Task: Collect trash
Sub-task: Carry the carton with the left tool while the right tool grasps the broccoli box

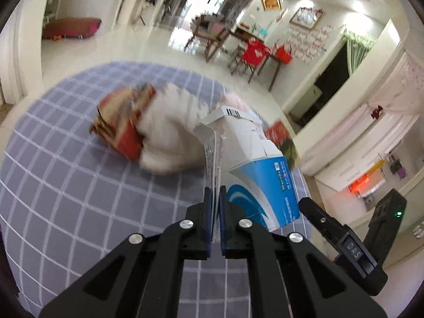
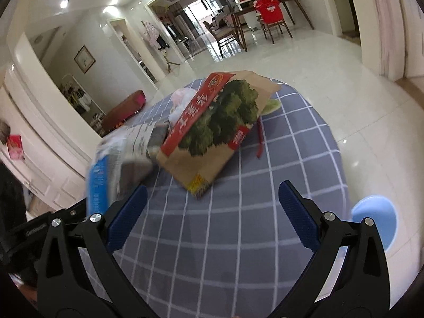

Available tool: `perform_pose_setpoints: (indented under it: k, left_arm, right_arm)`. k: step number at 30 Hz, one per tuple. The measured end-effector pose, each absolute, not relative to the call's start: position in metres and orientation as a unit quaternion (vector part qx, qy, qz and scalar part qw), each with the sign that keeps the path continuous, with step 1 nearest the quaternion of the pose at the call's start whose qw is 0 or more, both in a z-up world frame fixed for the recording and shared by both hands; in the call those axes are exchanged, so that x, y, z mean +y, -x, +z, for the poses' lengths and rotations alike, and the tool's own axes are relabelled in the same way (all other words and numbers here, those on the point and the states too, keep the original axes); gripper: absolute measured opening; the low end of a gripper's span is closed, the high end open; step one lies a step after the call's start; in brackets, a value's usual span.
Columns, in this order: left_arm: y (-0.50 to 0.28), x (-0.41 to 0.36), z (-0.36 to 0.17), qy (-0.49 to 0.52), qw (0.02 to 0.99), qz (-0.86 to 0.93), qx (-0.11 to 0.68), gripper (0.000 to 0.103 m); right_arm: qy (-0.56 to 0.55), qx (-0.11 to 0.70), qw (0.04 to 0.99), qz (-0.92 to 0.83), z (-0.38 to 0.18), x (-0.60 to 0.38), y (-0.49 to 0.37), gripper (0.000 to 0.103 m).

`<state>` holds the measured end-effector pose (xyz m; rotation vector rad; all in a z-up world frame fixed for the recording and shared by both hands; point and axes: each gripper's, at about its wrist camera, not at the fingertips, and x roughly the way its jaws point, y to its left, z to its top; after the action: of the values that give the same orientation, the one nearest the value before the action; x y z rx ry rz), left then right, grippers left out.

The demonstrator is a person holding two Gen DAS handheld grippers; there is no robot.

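My left gripper [image 1: 216, 193] is shut on the torn flap of a blue and white carton [image 1: 262, 175], which hangs above the table. The same carton [image 2: 111, 164] shows blurred at the left of the right wrist view. My right gripper [image 2: 212, 206] stands open over the cloth with nothing between its fingers. Just beyond it lies a brown paper bag with a green tree picture and a red band [image 2: 212, 129]. In the left wrist view a crumpled white wrapper [image 1: 169, 129] lies on the cloth beside a red and brown box [image 1: 119, 124].
The round table wears a blue-grey checked cloth [image 2: 278, 175]. A light blue bin [image 2: 376, 222] stands on the floor by the table's right edge. A red strap [image 2: 259, 143] lies beside the bag. Dining chairs and a wooden table [image 2: 270, 13] stand far behind.
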<state>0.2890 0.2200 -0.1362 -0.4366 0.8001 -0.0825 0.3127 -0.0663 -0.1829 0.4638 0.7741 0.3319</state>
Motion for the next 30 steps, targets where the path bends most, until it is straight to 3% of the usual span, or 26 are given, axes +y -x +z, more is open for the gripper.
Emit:
perform_pose_setpoints:
  k: [15,17,18,19,25,30]
  left_arm:
    - [-0.328,0.222,-0.113,0.206,0.909,-0.047,0.358,0.005]
    - [-0.330,0.220,-0.114,0.205,0.908,-0.051,0.361,0.005]
    - [-0.331,0.219,-0.114,0.204,0.908,-0.052,0.362,0.005]
    - [-0.333,0.218,-0.114,0.202,0.908,-0.053,0.363,0.005]
    - [-0.332,0.218,-0.114,0.200,0.908,-0.052,0.365,0.005]
    - [-0.325,0.214,-0.107,0.194,0.911,-0.052,0.361,0.005]
  right_arm:
    - [-0.311,0.386,0.849,0.182,-0.200,-0.063,-0.397,0.094]
    - [-0.323,0.391,0.839,0.196,-0.202,-0.062,-0.401,0.071]
    - [-0.323,0.394,0.837,0.200,-0.203,-0.062,-0.402,0.041]
    - [-0.325,0.391,0.837,0.201,-0.202,-0.063,-0.401,0.030]
    - [-0.304,0.349,0.853,0.242,-0.169,-0.064,-0.378,0.012]
    - [-0.285,0.322,0.864,0.260,-0.138,-0.064,-0.354,0.004]
